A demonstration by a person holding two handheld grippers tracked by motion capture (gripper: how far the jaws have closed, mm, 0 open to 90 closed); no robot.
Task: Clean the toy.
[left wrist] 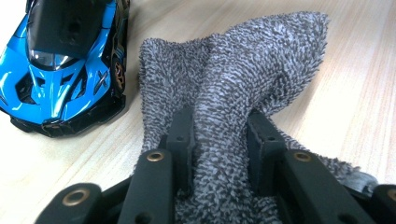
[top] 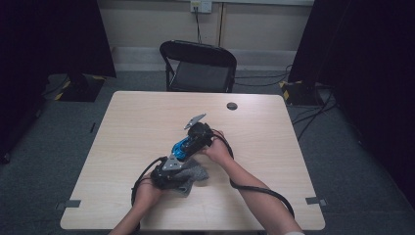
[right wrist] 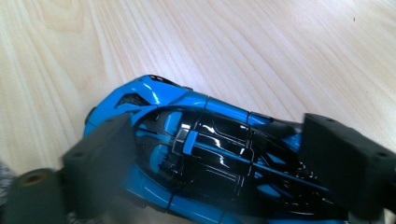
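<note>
A blue and black toy car (top: 182, 147) stands on the wooden table (top: 142, 112), with a grey terry cloth (top: 195, 174) just in front of it. My left gripper (top: 164, 177) lies low at the near side. In the left gripper view its jaws (left wrist: 219, 126) pinch a raised fold of the cloth (left wrist: 243, 70), and the car's nose (left wrist: 60, 70) sits close by at the upper left. My right gripper (top: 197, 137) hovers over the car. In the right gripper view its jaws (right wrist: 217, 140) stand wide apart with the car (right wrist: 168, 100) between them, and I see no pad pressing on it.
A small dark round disc (top: 232, 105) lies toward the table's far edge. A black folding chair (top: 198, 66) stands behind the table. Black cables trail from both grippers over the near edge. Bare tabletop stretches to the left, right and far side.
</note>
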